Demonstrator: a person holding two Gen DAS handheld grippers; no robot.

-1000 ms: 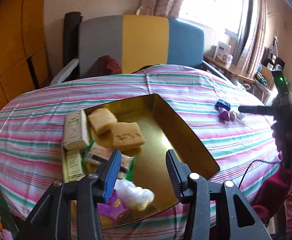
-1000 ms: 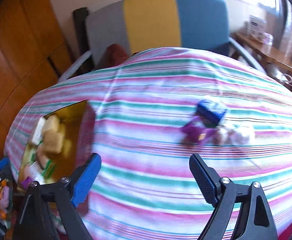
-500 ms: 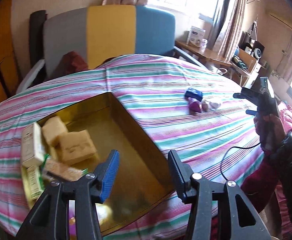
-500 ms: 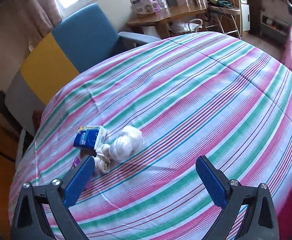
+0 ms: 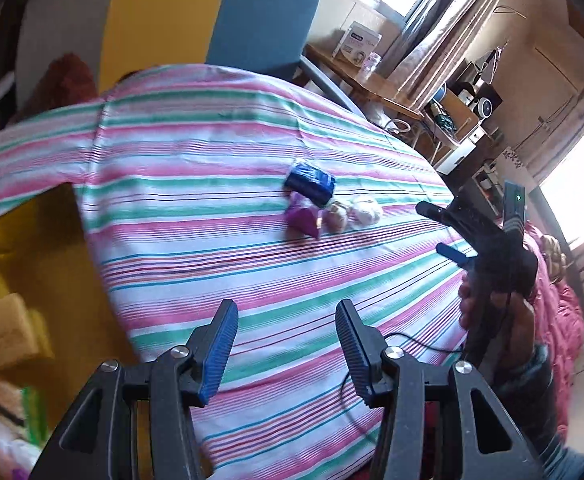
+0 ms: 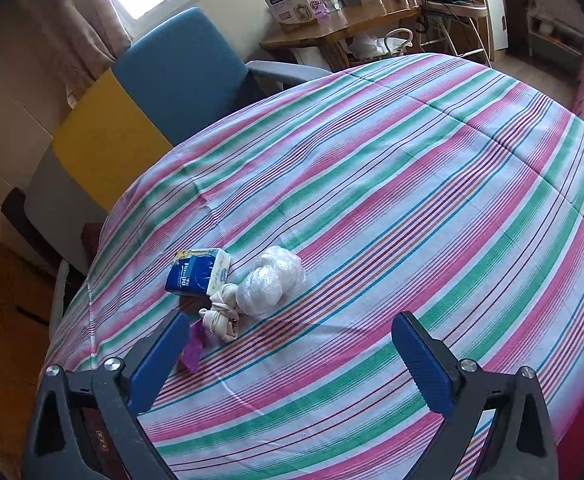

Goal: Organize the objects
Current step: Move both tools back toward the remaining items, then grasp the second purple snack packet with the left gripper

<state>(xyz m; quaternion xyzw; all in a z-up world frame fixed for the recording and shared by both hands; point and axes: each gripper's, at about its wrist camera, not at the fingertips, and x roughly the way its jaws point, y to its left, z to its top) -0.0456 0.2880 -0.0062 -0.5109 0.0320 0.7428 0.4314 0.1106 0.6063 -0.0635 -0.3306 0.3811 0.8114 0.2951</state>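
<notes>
A small cluster lies on the striped cloth: a blue tissue pack (image 5: 310, 182) (image 6: 197, 272), a purple packet (image 5: 302, 218) (image 6: 191, 348), a knotted cream bundle (image 5: 336, 216) (image 6: 221, 318) and a clear plastic wad (image 5: 366, 209) (image 6: 269, 280). My left gripper (image 5: 285, 344) is open and empty, over the cloth short of the cluster. My right gripper (image 6: 292, 360) is open and empty, just right of the cluster; it also shows in the left wrist view (image 5: 440, 228). A gold tray (image 5: 31, 240) with tan blocks (image 5: 7, 328) sits at the left.
A grey, yellow and blue chair (image 6: 147, 92) stands behind the table. A wooden side table (image 6: 332, 20) with boxes is at the back right. A black cable (image 5: 412, 340) trails over the table's near edge.
My left gripper has swung right, away from the gold tray toward the cluster. My right gripper has moved closer to the cluster. Both stay open.
</notes>
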